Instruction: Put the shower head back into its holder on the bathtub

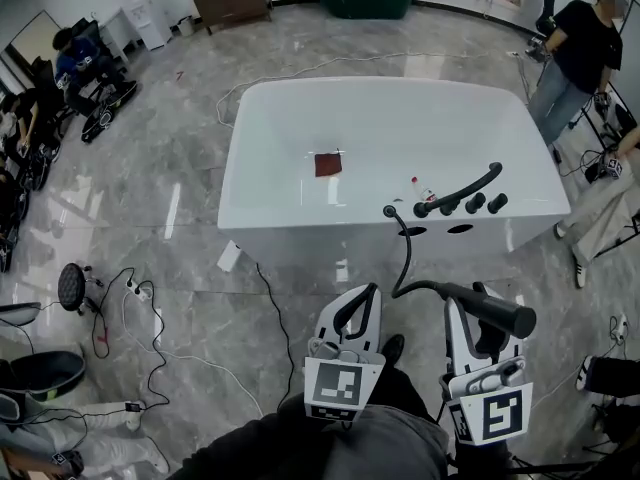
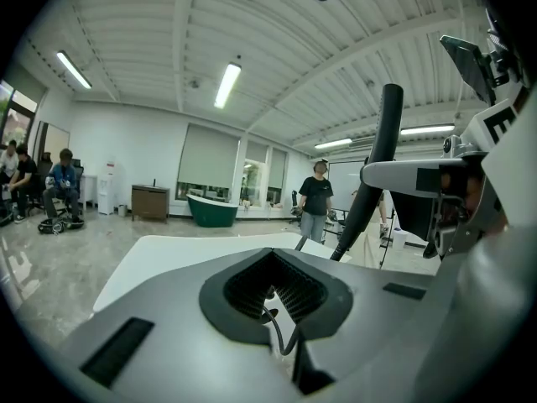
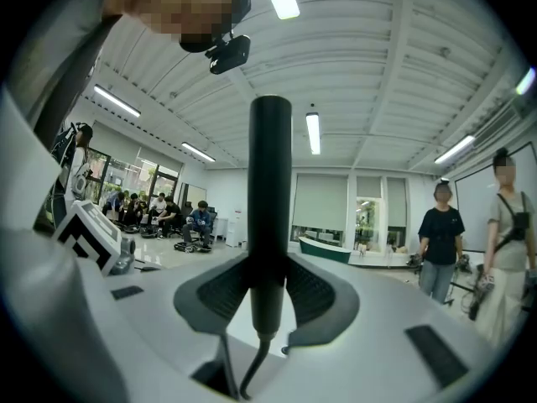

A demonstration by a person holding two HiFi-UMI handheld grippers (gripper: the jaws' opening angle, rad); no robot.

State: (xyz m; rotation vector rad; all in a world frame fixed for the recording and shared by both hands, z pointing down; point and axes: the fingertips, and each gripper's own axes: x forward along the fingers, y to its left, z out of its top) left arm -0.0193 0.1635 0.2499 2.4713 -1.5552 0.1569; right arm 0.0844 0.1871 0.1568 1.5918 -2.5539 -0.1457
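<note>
While your left gripper (image 1: 347,316) sits with its fingers closed on nothing, the hose (image 1: 404,253) loops just past their tips and could catch there as you reach forward. Your right gripper (image 1: 476,315) has its fingers clenched on the shower head (image 1: 510,318) near the hose end, well short of the bathtub (image 1: 520,226). Held that low, the long wand may swing and miss the holder beside the faucet (image 1: 462,190).

Bright, even light from ceiling tube lamps (image 3: 312,133); glare streaks the glossy floor (image 1: 172,213) at left. The 2 gripper views bend strongly, with black corners and blurred foregrounds.
</note>
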